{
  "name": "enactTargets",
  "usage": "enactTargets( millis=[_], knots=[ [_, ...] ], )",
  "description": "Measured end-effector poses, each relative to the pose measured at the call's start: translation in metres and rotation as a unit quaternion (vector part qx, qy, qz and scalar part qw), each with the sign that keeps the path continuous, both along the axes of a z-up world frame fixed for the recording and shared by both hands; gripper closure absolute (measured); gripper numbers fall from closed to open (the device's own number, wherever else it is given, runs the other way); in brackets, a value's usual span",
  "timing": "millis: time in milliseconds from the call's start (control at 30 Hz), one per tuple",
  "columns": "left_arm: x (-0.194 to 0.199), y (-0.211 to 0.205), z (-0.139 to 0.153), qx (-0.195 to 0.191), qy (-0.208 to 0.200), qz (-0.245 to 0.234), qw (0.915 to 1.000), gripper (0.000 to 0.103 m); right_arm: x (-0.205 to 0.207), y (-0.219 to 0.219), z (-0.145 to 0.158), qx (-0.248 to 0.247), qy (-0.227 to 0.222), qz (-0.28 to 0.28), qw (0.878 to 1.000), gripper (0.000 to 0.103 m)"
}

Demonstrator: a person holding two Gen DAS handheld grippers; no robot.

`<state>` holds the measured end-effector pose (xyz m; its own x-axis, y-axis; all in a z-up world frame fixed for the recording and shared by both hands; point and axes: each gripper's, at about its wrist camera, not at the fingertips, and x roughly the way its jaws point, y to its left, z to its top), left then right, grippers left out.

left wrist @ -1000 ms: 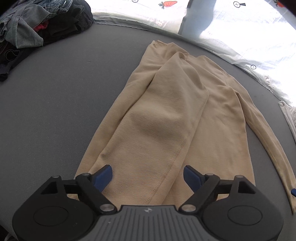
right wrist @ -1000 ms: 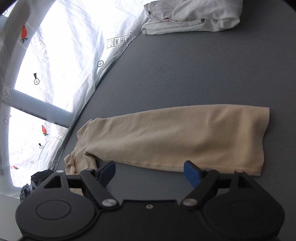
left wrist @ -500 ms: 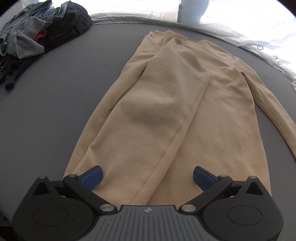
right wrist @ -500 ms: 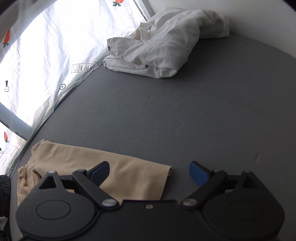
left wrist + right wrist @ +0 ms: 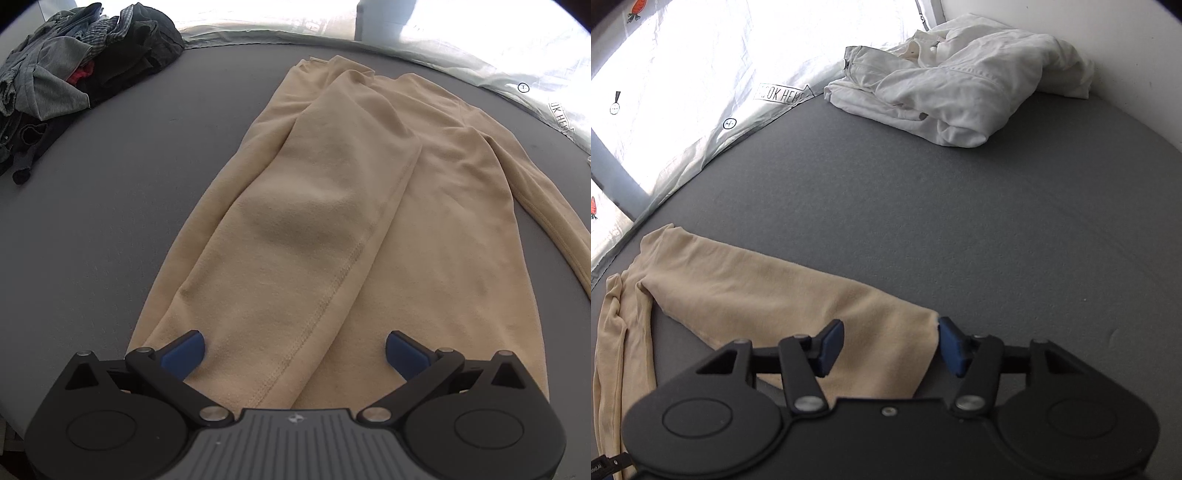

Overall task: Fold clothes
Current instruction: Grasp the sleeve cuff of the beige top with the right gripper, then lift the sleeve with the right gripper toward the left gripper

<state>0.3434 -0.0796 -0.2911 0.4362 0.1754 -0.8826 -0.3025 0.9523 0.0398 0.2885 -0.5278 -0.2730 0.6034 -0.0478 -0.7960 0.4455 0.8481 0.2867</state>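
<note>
A beige long-sleeved top (image 5: 332,206) lies flat on the grey surface (image 5: 110,206), its left side folded over the body. My left gripper (image 5: 294,350) is open and empty, low over the top's near hem. In the right wrist view one beige sleeve (image 5: 775,295) stretches out across the surface. My right gripper (image 5: 891,345) is partly open, its blue pads (image 5: 830,345) on either side of the sleeve's cuff end, not closed on it.
A heap of dark and denim clothes (image 5: 74,70) sits at the far left. A crumpled white garment (image 5: 960,92) lies at the far right by the wall. A bright printed curtain (image 5: 701,74) hangs along the surface's far edge.
My right gripper has swung to the sleeve's cuff end, come down around it, and its jaws have narrowed. My left gripper has drawn back slightly toward the hem.
</note>
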Motion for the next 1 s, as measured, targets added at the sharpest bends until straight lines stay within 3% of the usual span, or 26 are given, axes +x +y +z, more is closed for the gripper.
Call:
enactTargets(
  millis=[133,200,300,367,467,533,633,733,1000],
  knots=[
    [0.002,0.0,0.0,0.001,0.004,-0.002,1.0,0.0,-0.003,-0.006,-0.001,0.024,-0.006,-0.013,1.0,0.084],
    [0.002,0.0,0.0,0.001,0.007,-0.003,1.0,0.0,-0.006,-0.013,-0.005,0.065,-0.015,-0.023,0.998,0.095],
    [0.005,0.001,0.001,-0.003,0.017,-0.005,0.9998,0.0,-0.012,-0.027,-0.016,0.175,-0.041,-0.057,0.982,0.097],
    [0.008,0.003,0.001,-0.01,0.028,-0.01,0.9995,0.0,-0.018,-0.033,-0.026,0.26,-0.065,-0.091,0.959,0.097],
    [0.011,0.01,0.004,-0.029,0.039,-0.013,0.9987,0.0,-0.031,-0.038,-0.047,0.41,-0.125,-0.151,0.891,0.097],
    [0.012,0.018,0.007,-0.054,0.038,-0.003,0.9978,0.0,-0.033,-0.033,-0.053,0.459,-0.156,-0.17,0.858,0.097],
    [0.008,0.04,0.016,-0.125,0.017,0.028,0.9916,0.0,-0.027,-0.021,-0.048,0.483,-0.181,-0.162,0.841,0.097],
    [0.002,0.058,0.029,-0.179,-0.013,0.04,0.9829,0.0,-0.014,0.001,-0.042,0.498,-0.188,-0.147,0.834,0.097],
    [0.017,0.082,0.073,-0.202,-0.077,-0.01,0.9764,0.001,0.022,0.062,-0.027,0.536,-0.2,-0.108,0.813,0.097]
  ],
)
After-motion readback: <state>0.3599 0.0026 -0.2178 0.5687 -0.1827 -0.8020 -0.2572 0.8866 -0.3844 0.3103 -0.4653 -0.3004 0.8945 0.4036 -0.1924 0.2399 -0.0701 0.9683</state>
